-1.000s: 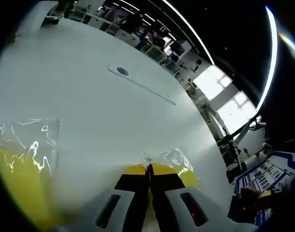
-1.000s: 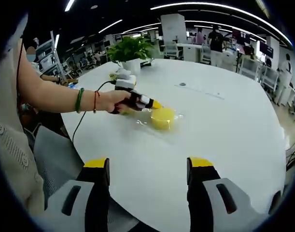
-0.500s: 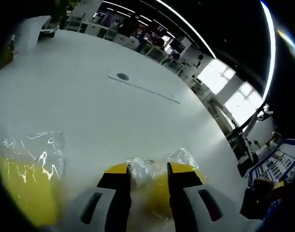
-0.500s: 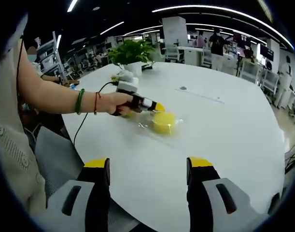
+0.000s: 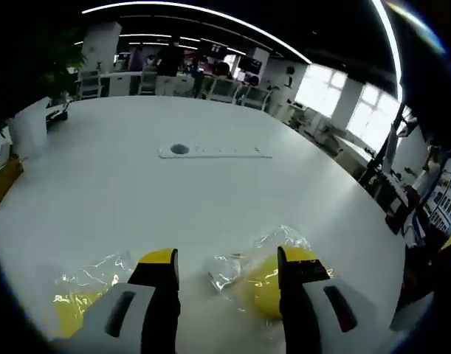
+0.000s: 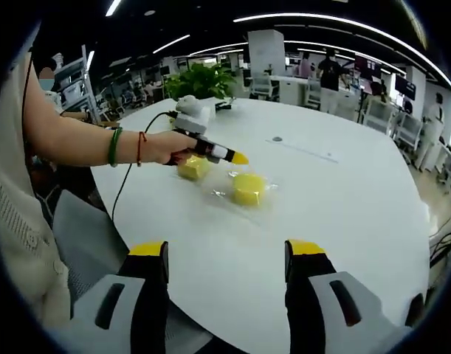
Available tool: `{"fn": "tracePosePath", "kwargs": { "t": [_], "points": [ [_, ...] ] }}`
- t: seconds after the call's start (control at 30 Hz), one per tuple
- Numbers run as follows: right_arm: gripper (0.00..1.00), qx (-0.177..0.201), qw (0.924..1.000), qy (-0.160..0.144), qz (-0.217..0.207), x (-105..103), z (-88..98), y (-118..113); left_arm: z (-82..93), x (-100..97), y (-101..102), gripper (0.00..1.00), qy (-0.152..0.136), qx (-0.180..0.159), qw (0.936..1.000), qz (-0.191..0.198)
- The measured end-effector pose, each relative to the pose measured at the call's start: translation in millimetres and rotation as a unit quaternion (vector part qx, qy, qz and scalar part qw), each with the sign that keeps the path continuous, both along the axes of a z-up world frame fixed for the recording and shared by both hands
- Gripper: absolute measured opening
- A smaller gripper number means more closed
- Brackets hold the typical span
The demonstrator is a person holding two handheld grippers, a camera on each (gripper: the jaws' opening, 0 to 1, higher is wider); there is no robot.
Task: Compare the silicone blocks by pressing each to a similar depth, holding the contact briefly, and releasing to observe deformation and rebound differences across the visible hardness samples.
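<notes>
Two yellow silicone blocks in clear plastic wrap lie on the white table (image 6: 358, 221). In the right gripper view the nearer block (image 6: 247, 189) sits right of the other block (image 6: 193, 167). A hand holds my left gripper (image 6: 238, 157) just above and between them, touching neither. In the left gripper view my left gripper (image 5: 229, 262) is open, one block (image 5: 263, 286) lies close to its right jaw, and the other block (image 5: 71, 311) is at lower left. My right gripper (image 6: 225, 251) stands open over the table's near edge with nothing between its jaws.
A white strip with a round hole (image 5: 210, 151) lies at mid-table, seen also as the strip (image 6: 303, 147). A potted plant (image 6: 199, 77) and small items stand at the table's far side. A person's arm (image 6: 77, 140) reaches in from the left. Office desks and chairs surround the table.
My left gripper went from shut, pressed on the wrapped block, to open and has lifted off it. The right gripper has stayed put and open.
</notes>
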State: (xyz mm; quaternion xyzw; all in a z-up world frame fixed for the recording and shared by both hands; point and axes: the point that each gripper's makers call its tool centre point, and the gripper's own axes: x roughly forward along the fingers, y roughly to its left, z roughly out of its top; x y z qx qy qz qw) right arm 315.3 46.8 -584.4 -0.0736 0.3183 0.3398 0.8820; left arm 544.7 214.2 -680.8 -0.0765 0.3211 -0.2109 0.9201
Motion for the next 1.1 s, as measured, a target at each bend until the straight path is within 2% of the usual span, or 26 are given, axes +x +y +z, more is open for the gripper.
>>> {"fn": "tracePosePath", "kwargs": {
  "t": [0.07, 0.17, 0.3, 0.53, 0.63, 0.73, 0.83, 0.93, 1.1],
  "points": [
    [0.58, 0.0, 1.0, -0.007, -0.003, 0.4, 3.3, 0.0, 10.2, -6.1, 5.4, 0.54, -0.008, 0.003, 1.0, 0.0],
    [0.59, 0.02, 0.9995, -0.022, -0.012, 4.1, 12.2, 4.0, 26.2, -15.8, 12.7, 0.54, -0.027, 0.01, 0.9996, -0.007],
    [0.59, 0.033, 0.9986, -0.039, -0.014, 6.2, 21.0, 13.5, 59.1, -37.9, 29.0, 0.54, -0.057, 0.006, 0.9984, -0.005],
    [0.58, 0.038, 0.9977, -0.056, -0.007, 4.7, 30.4, 28.8, 116.3, -75.1, 54.9, 0.54, -0.109, -0.064, 0.9915, 0.034],
    [0.57, 0.044, 0.9969, -0.065, -0.005, 2.2, 35.0, 33.5, 131.3, -90.7, 63.7, 0.54, -0.127, -0.075, 0.9883, 0.04],
    [0.57, 0.061, 0.995, -0.077, -0.016, 3.7, 39.9, 35.3, 149.9, -108.8, 75.8, 0.55, -0.157, -0.089, 0.9823, 0.049],
    [0.59, 0.082, 0.9922, -0.087, -0.034, 8.5, 46.5, 33.2, 161.8, -132.9, 89.6, 0.56, -0.176, -0.094, 0.9785, 0.053],
    [0.61, 0.11, 0.9899, -0.08, -0.038, 10.4, 49.6, 34.3, 166.6, -154.0, 101.1, 0.59, -0.182, -0.096, 0.9771, 0.054],
    [0.61, 0.11, 0.9893, -0.09, -0.034, 10.9, 52.3, 35.3, 170.4, -184.9, 126.2, 0.63, -0.2, -0.072, 0.9752, 0.062]
  ]
}}
